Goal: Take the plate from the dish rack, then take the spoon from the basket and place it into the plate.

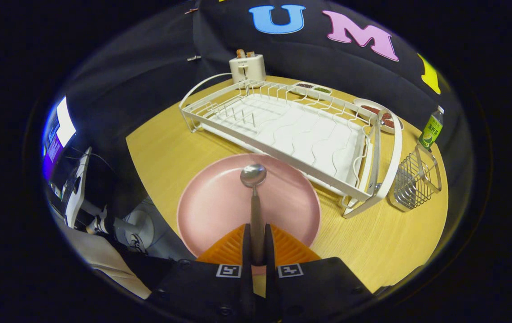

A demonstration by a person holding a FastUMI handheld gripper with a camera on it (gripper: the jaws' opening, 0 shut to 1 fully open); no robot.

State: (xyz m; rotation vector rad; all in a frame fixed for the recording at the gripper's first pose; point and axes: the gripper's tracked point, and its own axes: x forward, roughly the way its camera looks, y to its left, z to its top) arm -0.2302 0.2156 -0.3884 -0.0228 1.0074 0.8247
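— Where are you now?
— Your gripper (256, 249) jaws clench the spoon (254, 197) by its handle, bowl just ahead over the pink plate (211, 202).
— Next?
— Probably lower it, then release onto the plate.

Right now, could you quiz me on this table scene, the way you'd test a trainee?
1. True or false: the tool is shut on the spoon.
2. Over what does the spoon's bowl hang? A) the pink plate B) the dish rack C) the wire basket
3. Fill in: the green bottle stands just beyond the ____.

Key: 1 true, both fingers press its handle. 2 A. 3 wire basket.
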